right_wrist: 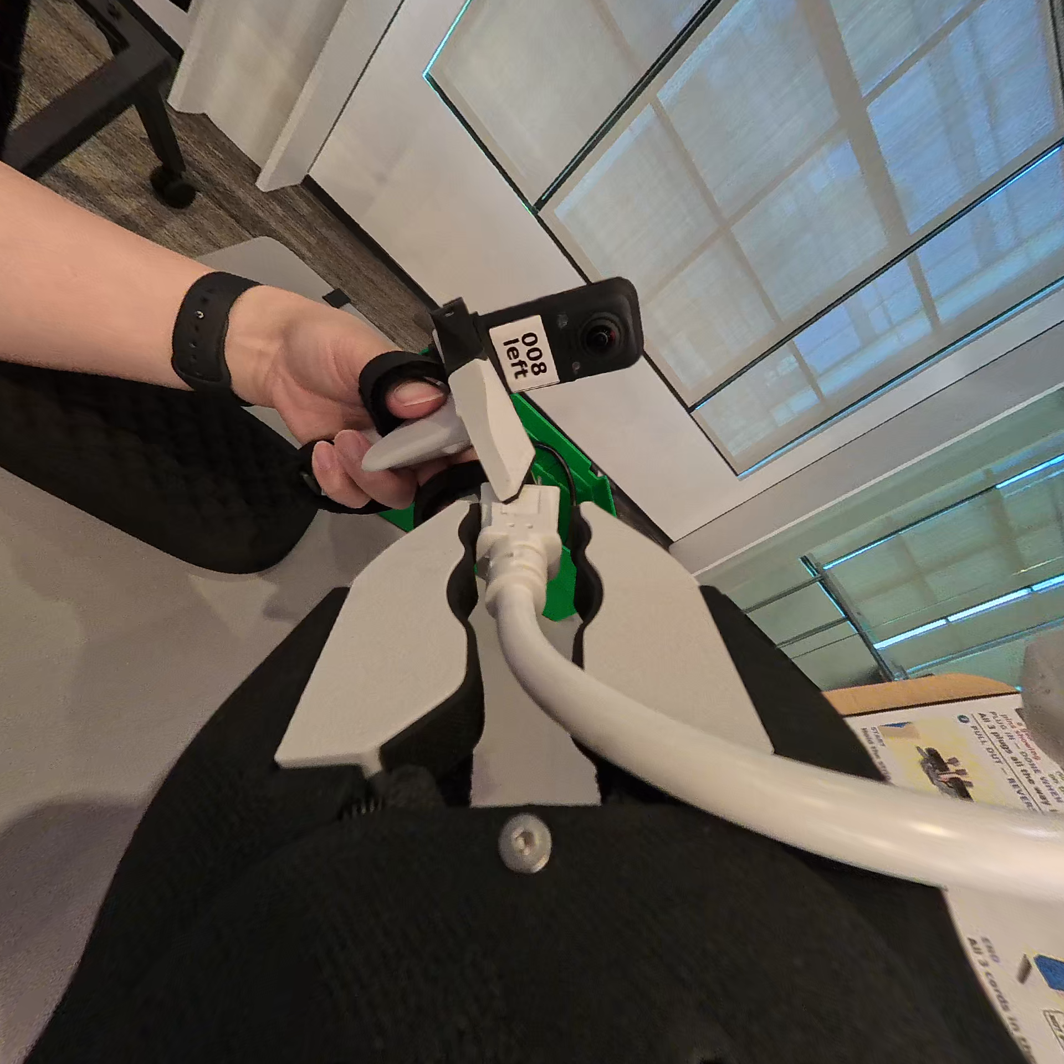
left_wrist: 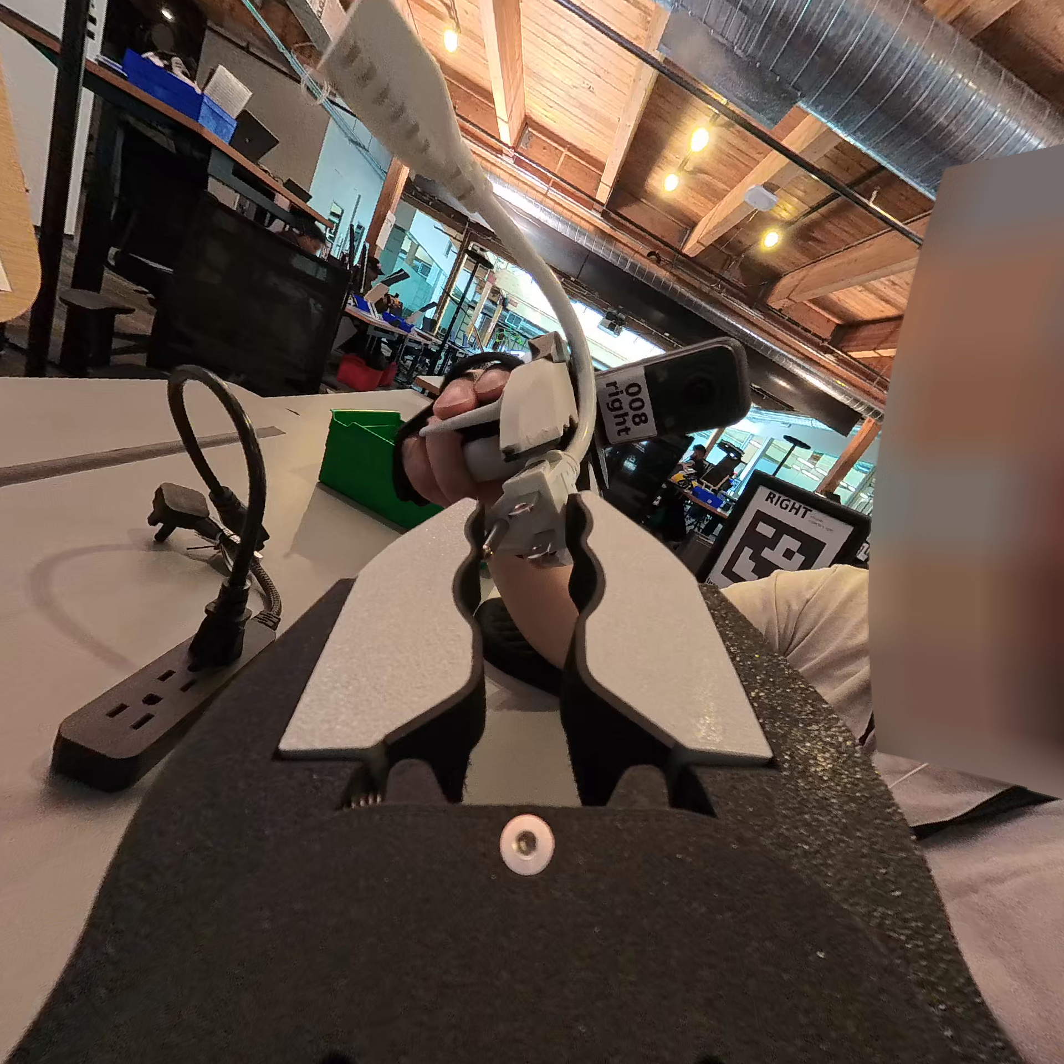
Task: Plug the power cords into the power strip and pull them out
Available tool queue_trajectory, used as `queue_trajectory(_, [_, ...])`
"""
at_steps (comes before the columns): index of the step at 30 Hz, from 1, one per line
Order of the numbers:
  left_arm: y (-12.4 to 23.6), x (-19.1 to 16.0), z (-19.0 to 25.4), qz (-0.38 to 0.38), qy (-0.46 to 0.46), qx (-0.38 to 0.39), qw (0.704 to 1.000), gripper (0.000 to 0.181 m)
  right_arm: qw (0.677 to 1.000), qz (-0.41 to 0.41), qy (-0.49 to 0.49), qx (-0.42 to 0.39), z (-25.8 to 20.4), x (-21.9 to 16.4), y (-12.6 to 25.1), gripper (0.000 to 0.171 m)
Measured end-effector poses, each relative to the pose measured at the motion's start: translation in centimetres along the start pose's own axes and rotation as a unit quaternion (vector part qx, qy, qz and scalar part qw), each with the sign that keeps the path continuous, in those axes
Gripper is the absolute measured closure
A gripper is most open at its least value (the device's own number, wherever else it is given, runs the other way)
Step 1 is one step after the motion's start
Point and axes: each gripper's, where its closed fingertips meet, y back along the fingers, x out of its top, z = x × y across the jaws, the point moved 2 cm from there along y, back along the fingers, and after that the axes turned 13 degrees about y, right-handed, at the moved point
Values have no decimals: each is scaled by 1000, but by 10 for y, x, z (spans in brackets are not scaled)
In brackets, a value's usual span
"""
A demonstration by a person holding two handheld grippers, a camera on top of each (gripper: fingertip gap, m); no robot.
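White plug [left_wrist: 532,521] sits mid-air betw both claws, prongs aimed at left gripper [left_wrist: 527,535], cord trailing back thru right gripper [right_wrist: 521,541]; both look closed on it. Black strip [left_wrist: 161,699] lies down-left of plug.

Pale grey tool fingers [left_wrist: 397,650], black bases, black wristband [right_wrist: 201,337].

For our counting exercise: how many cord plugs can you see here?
3. A white plug held aloft; a black plug seated in the black power strip; a loose black plug lying on the table behind it. Others may be hidden.
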Motion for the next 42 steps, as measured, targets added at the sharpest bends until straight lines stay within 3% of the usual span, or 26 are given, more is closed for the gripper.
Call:
queue_trajectory(13, [-1, 2, 1, 1, -3, -3, 1000, 154, 999, -2, -29, 13, 0, 2, 0, 145])
queue_trajectory(16, [4, 5, -8, 15, -52, 44, 998, 150, 998, -36, -29, 35, 1, -6, 8, 145])
queue_trajectory(18, [11, 6, -26, 18, -105, 122, 987, 148, 995, -80, -41, 52, 6, -20, 25, 145])
queue_trajectory(21, [16, -6, -74, -45, -184, 266, 945, 139, 990, -97, -79, 58, 18, -34, 58, 145])
queue_trajectory(23, [11, -21, -106, -116, -195, 292, 929, 131, 989, -105, -93, 49, 24, -40, 77, 145])
queue_trajectory(32, [-4, -64, -211, -303, -211, 301, 879, 116, 979, -160, -114, 56, 24, -63, 112, 145])
queue_trajectory(37, [-11, -79, -227, -371, -220, 293, 853, 119, 972, -187, -124, 72, 18, -76, 104, 146])
queue_trajectory(39, [-14, -81, -226, -378, -217, 276, 857, 133, 969, -197, -126, 85, 14, -81, 98, 146])
queue_trajectory(42, [-14, -81, -225, -383, -198, 261, 864, 135, 962, -219, -123, 111, 7, -89, 89, 146])
